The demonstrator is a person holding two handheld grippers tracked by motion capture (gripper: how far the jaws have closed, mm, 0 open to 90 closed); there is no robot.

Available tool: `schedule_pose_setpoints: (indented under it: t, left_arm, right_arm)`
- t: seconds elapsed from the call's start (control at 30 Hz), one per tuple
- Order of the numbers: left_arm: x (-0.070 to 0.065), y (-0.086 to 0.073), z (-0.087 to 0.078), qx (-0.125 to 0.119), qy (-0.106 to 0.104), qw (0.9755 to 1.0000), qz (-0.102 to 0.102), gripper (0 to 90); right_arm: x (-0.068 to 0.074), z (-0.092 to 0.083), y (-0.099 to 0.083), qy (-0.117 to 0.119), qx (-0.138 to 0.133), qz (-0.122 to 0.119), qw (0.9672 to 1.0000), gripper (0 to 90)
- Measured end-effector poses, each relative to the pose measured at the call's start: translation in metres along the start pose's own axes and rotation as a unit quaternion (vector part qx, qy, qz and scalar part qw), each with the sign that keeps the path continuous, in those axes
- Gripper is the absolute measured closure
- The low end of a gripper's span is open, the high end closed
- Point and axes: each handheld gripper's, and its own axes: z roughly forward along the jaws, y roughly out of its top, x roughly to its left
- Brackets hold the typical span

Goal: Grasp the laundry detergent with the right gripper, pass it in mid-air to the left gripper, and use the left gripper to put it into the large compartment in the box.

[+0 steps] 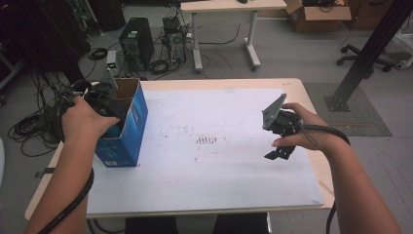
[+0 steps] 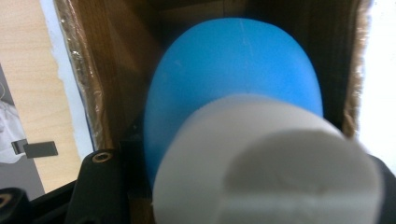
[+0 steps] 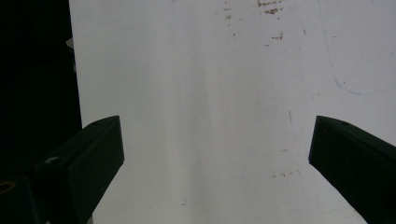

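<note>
1. Two tools are in use, one in each hand. The left tool (image 1: 108, 108) reaches down into the open top of the box; its jaws are clamped on a blue and white object (image 2: 243, 140), seen close up in the left gripper view between the box's brown inner walls.
2. One blue cardboard box (image 1: 127, 127) stands upright near the worktop's (image 1: 219, 170) left edge. Its side carries small printing, too small to read.
3. The right tool (image 1: 279, 152) hovers over the worktop near the right edge, jaws spread wide with nothing between them.
</note>
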Motion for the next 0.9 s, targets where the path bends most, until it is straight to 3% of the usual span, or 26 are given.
schedule_pose_setpoints:
  t: [0.9]
  left_arm:
    - [0.005,0.0,0.012,0.006,-0.001,1.0,0.003,38.3]
  right_arm:
    - [-0.002,0.0,-0.002,-0.008,-0.005,0.005,0.9999,3.2]
